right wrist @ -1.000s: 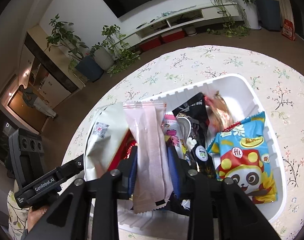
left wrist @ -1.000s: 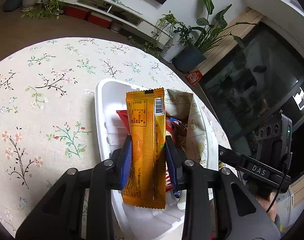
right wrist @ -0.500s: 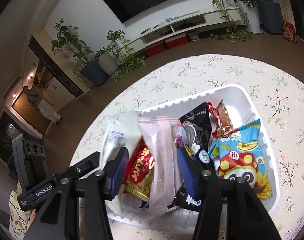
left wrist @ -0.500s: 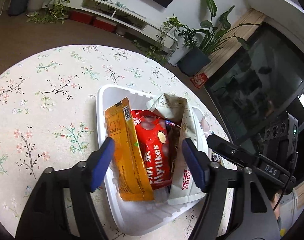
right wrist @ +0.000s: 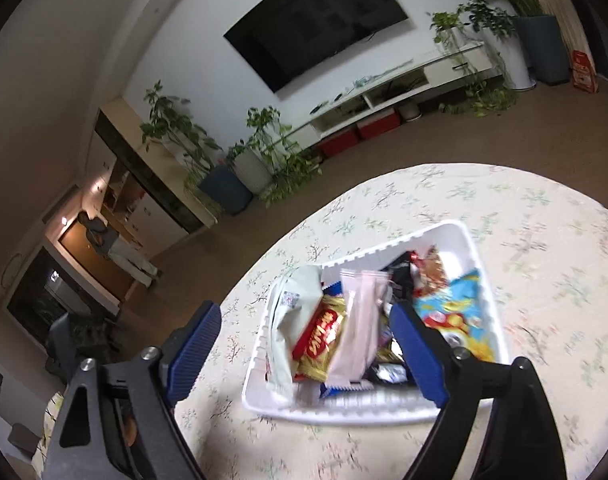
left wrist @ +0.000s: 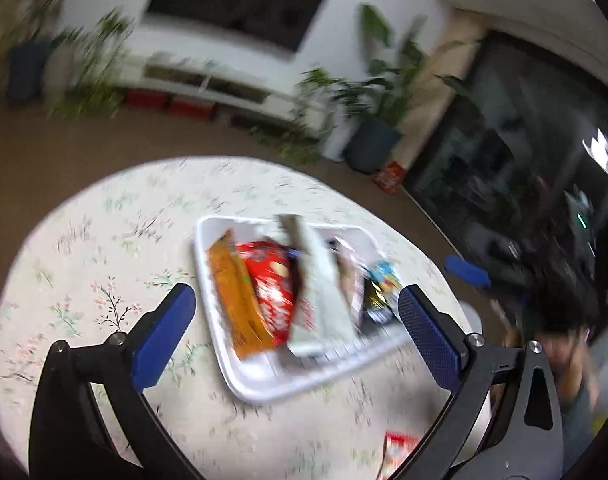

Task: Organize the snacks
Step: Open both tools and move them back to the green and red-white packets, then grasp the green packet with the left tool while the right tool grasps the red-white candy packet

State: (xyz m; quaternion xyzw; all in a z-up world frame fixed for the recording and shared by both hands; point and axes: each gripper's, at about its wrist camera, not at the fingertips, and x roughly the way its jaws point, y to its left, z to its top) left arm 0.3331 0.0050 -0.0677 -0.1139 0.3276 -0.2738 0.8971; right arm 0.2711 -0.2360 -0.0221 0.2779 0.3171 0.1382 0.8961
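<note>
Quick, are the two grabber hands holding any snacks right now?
Left gripper: open, holding nothing, above the white plastic snack tray.
Right gripper: open, holding nothing.

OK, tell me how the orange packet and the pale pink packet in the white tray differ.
The orange packet is opaque orange foil, while the pale pink packet is whitish pink with a crimped top edge. The orange packet stands at one end of the row, against the wall of the white tray; the pink one sits mid-row between other snacks. Both are long, narrow and propped on end, and neither gripper holds them.
</note>
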